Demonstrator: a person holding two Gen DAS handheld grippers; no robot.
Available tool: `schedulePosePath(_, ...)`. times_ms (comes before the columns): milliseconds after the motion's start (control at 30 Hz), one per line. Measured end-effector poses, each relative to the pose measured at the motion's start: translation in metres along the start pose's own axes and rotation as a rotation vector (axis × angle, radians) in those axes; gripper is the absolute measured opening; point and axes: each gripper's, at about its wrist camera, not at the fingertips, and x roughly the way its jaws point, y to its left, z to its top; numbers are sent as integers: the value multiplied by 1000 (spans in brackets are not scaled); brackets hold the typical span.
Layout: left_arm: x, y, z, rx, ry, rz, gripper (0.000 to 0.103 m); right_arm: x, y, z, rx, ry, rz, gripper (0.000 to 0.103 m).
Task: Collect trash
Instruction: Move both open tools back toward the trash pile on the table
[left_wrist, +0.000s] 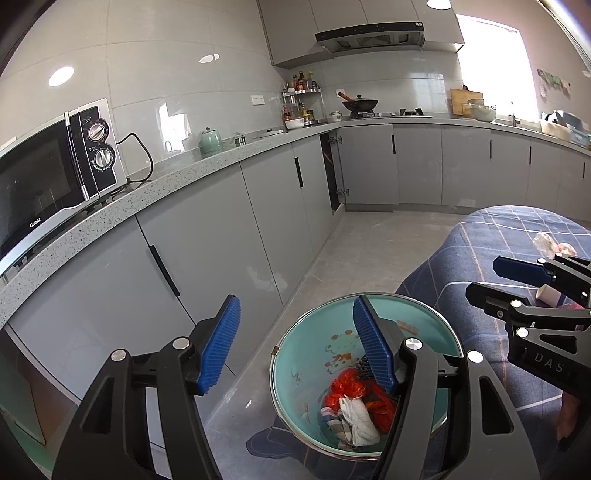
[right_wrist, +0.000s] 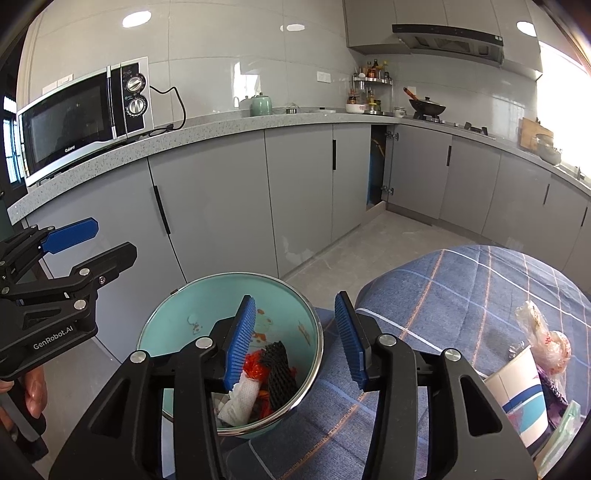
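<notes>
A teal trash bin (left_wrist: 295, 343) with a metal rim stands on the floor beside a table under a blue checked cloth (right_wrist: 443, 295). Inside lie red plastic (left_wrist: 345, 386), a white tissue (right_wrist: 243, 398) and black foam netting (right_wrist: 277, 369). My left gripper (left_wrist: 297, 347) hovers above the bin's left side, open, with nothing between its blue pads. My right gripper (right_wrist: 295, 339) hangs over the bin's right rim, also open and empty. On the cloth at the right stand a paper cup (right_wrist: 517, 391) and a crumpled clear bag (right_wrist: 543, 332).
A grey counter (right_wrist: 221, 125) with a microwave (right_wrist: 74, 114) runs along the left above grey cabinets (left_wrist: 207, 258). One corner cabinet door (right_wrist: 376, 166) stands open. Grey tiled floor (left_wrist: 369, 240) lies between cabinets and table. A hand (right_wrist: 33, 391) holds the left gripper's handle.
</notes>
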Motion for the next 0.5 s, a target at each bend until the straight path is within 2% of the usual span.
schedulePosePath(500,-7,0,5,12,-11,-2,65,-24,-12,-2,17,-22,-23,46)
